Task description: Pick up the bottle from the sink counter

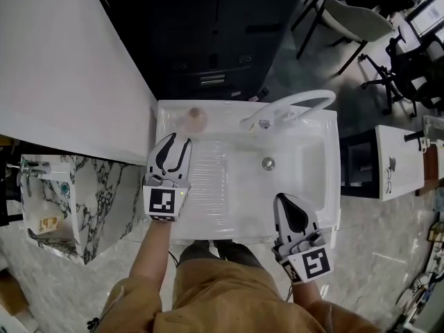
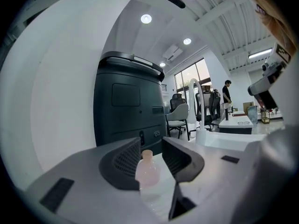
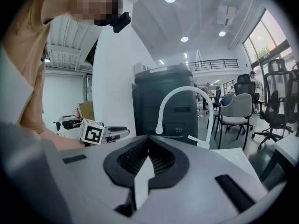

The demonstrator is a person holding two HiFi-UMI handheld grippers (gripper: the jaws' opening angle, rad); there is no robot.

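A small, pale, see-through bottle (image 1: 195,118) with a tan cap stands upright on the far left corner of the white sink counter (image 1: 173,113). My left gripper (image 1: 177,141) hovers just short of it, jaws open and pointing at it. In the left gripper view the bottle (image 2: 147,170) shows in the gap between the two dark pads (image 2: 125,164), still ahead of them and untouched. My right gripper (image 1: 288,204) hangs over the sink's near right edge. Its jaws meet at the tips in the right gripper view (image 3: 147,142), with nothing in them.
A curved white faucet (image 1: 291,106) arches over the far rim, and the basin holds a drain (image 1: 268,163). A white wall (image 1: 62,61) stands close on the left and a dark cabinet (image 1: 208,33) stands behind the sink. Office chairs (image 1: 347,19) are at the far right.
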